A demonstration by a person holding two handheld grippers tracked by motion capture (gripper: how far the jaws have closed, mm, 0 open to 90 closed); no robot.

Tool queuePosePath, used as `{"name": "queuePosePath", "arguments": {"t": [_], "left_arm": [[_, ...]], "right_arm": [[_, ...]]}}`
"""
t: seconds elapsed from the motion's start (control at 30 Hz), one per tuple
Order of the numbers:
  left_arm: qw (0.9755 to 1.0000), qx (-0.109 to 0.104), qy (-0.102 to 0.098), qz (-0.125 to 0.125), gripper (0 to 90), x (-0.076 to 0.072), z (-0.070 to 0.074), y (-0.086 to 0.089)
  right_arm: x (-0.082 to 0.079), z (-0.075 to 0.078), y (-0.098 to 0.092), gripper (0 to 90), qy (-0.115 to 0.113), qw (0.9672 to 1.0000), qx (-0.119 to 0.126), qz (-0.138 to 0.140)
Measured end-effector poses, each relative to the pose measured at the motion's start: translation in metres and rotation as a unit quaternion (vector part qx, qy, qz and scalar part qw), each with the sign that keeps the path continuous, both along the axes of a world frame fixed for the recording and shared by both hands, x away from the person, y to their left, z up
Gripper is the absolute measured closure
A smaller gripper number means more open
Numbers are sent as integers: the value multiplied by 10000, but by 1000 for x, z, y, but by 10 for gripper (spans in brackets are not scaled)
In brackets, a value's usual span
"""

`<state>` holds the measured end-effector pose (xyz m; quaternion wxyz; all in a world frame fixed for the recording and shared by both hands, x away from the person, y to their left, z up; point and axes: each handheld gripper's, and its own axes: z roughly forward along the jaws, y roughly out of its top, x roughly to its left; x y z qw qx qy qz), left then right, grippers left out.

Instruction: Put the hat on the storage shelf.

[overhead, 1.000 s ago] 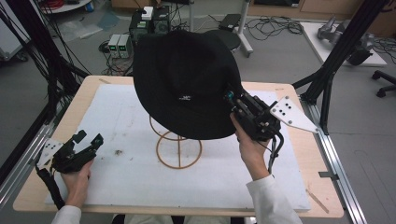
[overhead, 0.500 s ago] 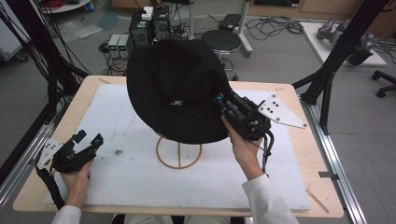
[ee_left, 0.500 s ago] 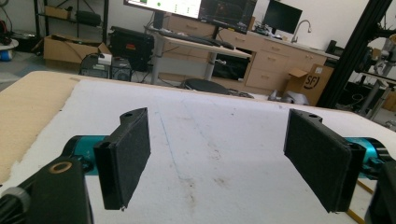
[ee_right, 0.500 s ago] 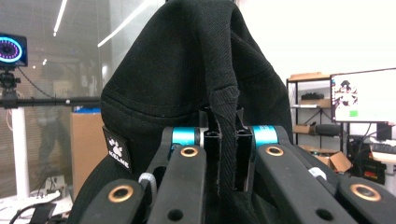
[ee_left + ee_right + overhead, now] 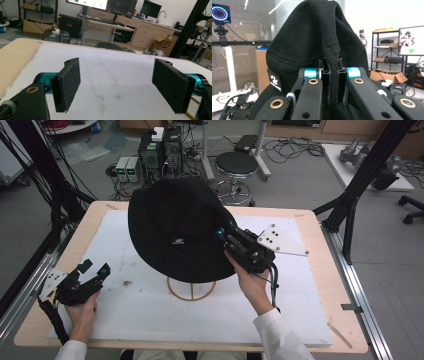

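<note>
Two grippers are at work here, and just one of them carries anything. The right gripper [image 5: 223,231] is clamped on the brim of a black bucket hat [image 5: 175,227], and its own view shows a fold of brim fabric squeezed between the two closed jaws, with the hat's crown rising straight ahead of them. Seen from above, the hat hangs to that gripper's left, held in the air above a wooden hat stand [image 5: 191,288] whose ring base rests on the white mat [image 5: 300,315], below and slightly nearer the person than the jaws. The left gripper [image 5: 95,271] rests low on the mat, well apart from the hat, with its jaws spread wide and nothing but bare mat between the pads [image 5: 67,83].

The risks, as I judge them: the grip takes only a thin edge of soft cloth, so the brim could slide out of the jaws if the hat is swung or tugged. The hat hides the top of the stand in the high view, so lowering it blind could land the crown off centre, letting it slump to one side. The stand looks light; a sideways push from the hat or the right gripper's body could tip it or skate it across the mat.
</note>
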<state>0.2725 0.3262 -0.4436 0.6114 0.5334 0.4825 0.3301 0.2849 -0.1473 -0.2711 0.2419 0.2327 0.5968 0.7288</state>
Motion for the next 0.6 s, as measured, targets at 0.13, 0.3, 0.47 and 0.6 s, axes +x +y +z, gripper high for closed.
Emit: {"name": "queuePosePath", "arguments": {"t": [0.13, 0.3, 0.47, 0.6], "left_arm": [[10000, 8, -5, -2, 231, 0, 0, 0], [10000, 7, -4, 0, 231, 0, 0, 0], [10000, 14, 1, -6, 231, 0, 0, 0], [10000, 16, 9, -12, 231, 0, 0, 0]], "right_arm": [[1, -5, 1, 877, 67, 10000, -43, 24], [3, -10, 4, 877, 143, 9998, -91, 47], [5, -17, 6, 877, 257, 9996, -100, 76], [7, -21, 8, 876, 323, 9994, -80, 53]]}}
